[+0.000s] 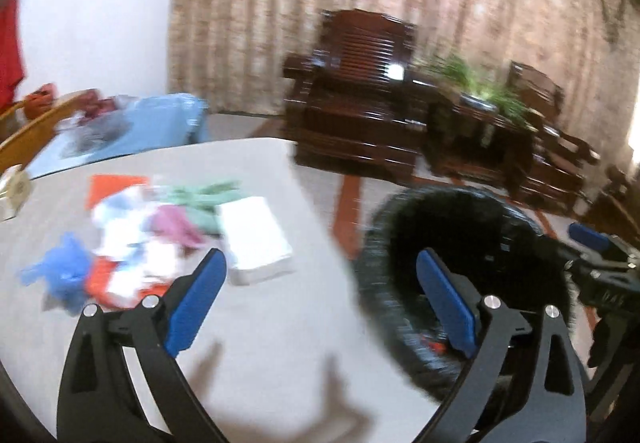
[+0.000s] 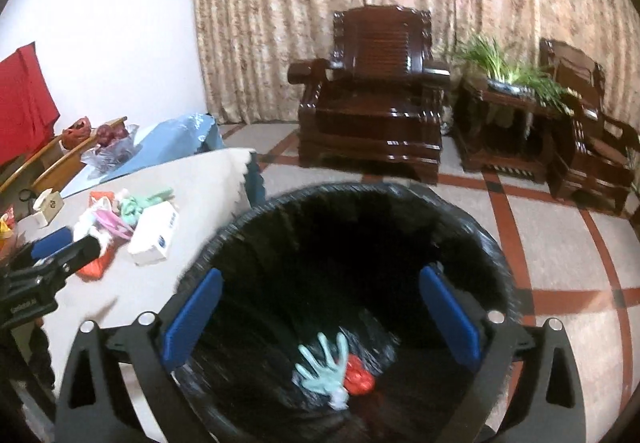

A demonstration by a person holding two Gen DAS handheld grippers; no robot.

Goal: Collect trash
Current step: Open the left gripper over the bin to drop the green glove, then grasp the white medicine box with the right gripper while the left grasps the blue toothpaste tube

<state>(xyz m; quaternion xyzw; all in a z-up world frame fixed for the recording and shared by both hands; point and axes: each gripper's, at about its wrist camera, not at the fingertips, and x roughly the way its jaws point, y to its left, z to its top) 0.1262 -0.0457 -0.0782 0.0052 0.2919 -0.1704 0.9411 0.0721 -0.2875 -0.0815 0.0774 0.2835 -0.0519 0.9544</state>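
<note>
I have the right gripper (image 2: pixel 320 315) hanging over the mouth of the black-lined trash bin (image 2: pixel 492 243), blue pads spread wide with nothing between them. Down at the bottom of the liner I can see a pale green glove (image 2: pixel 324 367) lying beside a red scrap (image 2: pixel 360 379), so that part of the job looks delivered.

The left gripper (image 1: pixel 320 299) is just as wide and just as empty. Its view straddles the table (image 1: pixel 256 343) edge: the left pad sits over the tabletop, the right pad over the bin's rim.

What matters for my next move is where the rest of the trash lies. The pile of litter (image 1: pixel 132 243) sits on the table up and to the left of the left gripper: a blue crumpled piece (image 1: pixel 60 275) nearest the left edge, orange and white wrappers in the middle, a pink bit (image 1: pixel 176 223) and a green glove (image 1: pixel 200 199) further back. A white tissue pack (image 1: pixel 256 239) lies just right of the pile, its long axis running away from me; I can't say whether it counts as trash.

In the right wrist view the same pile is well off to the left, beyond the left gripper's body. So I judge the left hand the nearer one, with the bin on its right, and the right hand would have to cross over to reach.

The left view is smeared, so I can't tell the pieces' outlines finely enough to pick a grasp axis.
</note>
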